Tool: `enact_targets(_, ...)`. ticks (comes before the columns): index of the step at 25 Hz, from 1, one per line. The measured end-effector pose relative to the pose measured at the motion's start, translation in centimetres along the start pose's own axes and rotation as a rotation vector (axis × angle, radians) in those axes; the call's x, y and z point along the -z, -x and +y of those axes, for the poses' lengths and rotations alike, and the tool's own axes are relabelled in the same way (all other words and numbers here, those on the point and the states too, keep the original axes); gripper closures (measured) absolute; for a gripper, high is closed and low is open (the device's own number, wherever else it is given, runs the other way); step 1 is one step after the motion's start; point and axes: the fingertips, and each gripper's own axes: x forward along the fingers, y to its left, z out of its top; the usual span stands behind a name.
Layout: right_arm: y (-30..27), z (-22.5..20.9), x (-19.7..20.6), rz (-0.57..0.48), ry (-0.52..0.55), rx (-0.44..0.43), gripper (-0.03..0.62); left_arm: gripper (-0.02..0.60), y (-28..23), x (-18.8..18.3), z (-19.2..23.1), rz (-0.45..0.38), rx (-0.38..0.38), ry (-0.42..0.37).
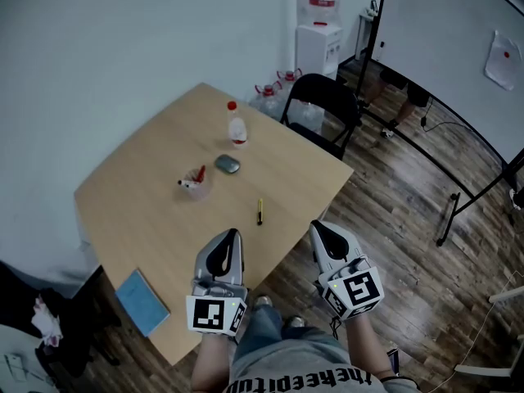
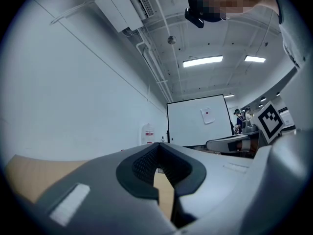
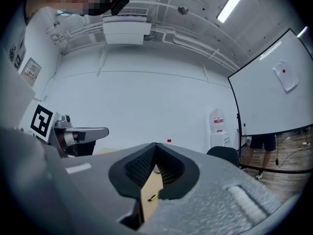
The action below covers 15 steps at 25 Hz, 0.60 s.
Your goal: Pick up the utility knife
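Observation:
The utility knife, slim, yellow and black, lies on the wooden table near its right edge. My left gripper hovers over the table's near edge, just short of the knife and a little to its left, jaws shut and empty. My right gripper is off the table's right edge over the floor, to the knife's right, also shut and empty. In the right gripper view the knife shows as a small yellow sliver through the gap under the closed jaws. The left gripper view shows closed jaws and bare tabletop.
Farther back on the table stand a plastic bottle with a red cap, a grey oval object and a clear cup with red items. A blue notebook lies near the front left. A black chair and a whiteboard stand beyond.

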Motion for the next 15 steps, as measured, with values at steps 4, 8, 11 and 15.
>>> enact_targets(4,-2.5,-0.1,1.3,0.075,-0.036,0.008,0.592,0.561,-1.2,-0.3,1.4,-0.004,0.018,-0.002)
enact_targets(8,-4.7,-0.3,2.6,0.137,-0.063,0.029,0.591,0.561,-2.2,-0.3,3.0,-0.006,0.024,-0.006)
enact_targets(11,-6.3,-0.5,3.6,0.186,-0.088,0.035,0.592,0.561,-2.8,0.0,4.2,-0.004,0.023,0.002)
enact_targets(15,-8.1,-0.7,6.0,0.268,-0.139,0.043,0.591,0.561,-3.4,0.8,5.7,0.012,0.023,0.017)
